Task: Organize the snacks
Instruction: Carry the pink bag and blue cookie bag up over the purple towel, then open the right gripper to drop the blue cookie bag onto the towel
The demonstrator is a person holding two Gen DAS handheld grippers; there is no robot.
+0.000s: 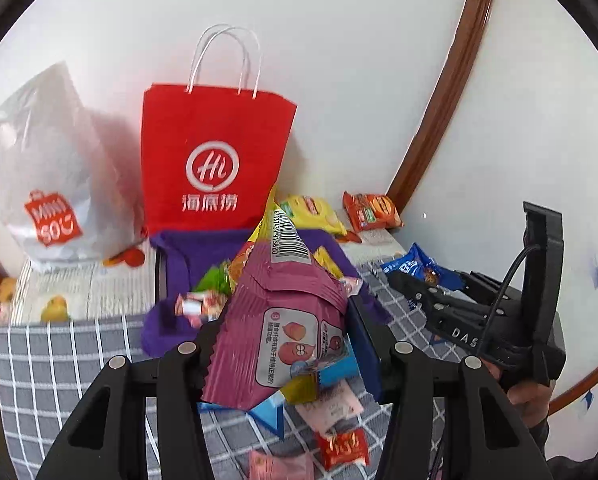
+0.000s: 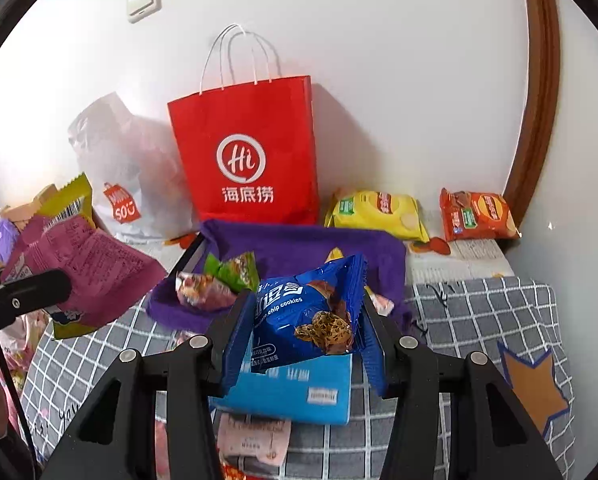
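My left gripper [image 1: 285, 336] is shut on a magenta snack packet [image 1: 283, 320], held up above the grey checked cloth; a yellow packet [image 1: 259, 240] sits behind it in the same grip. The magenta packet also shows at the left of the right wrist view [image 2: 87, 276]. My right gripper [image 2: 303, 320] is shut on a blue chocolate chip cookie packet [image 2: 307, 316], held just in front of a purple cloth basket [image 2: 307, 248] that holds a green packet [image 2: 235, 270] and a small wrapped candy [image 2: 203, 292]. The right gripper also shows in the left wrist view [image 1: 427, 280].
A red paper bag [image 2: 251, 152] and a white plastic bag [image 2: 131, 184] stand against the wall. Yellow [image 2: 379, 214] and orange [image 2: 475, 214] chip packets lie at the back right. A blue box [image 2: 295, 392], pink packets [image 2: 255, 440] and a red candy [image 1: 343, 448] lie on the cloth.
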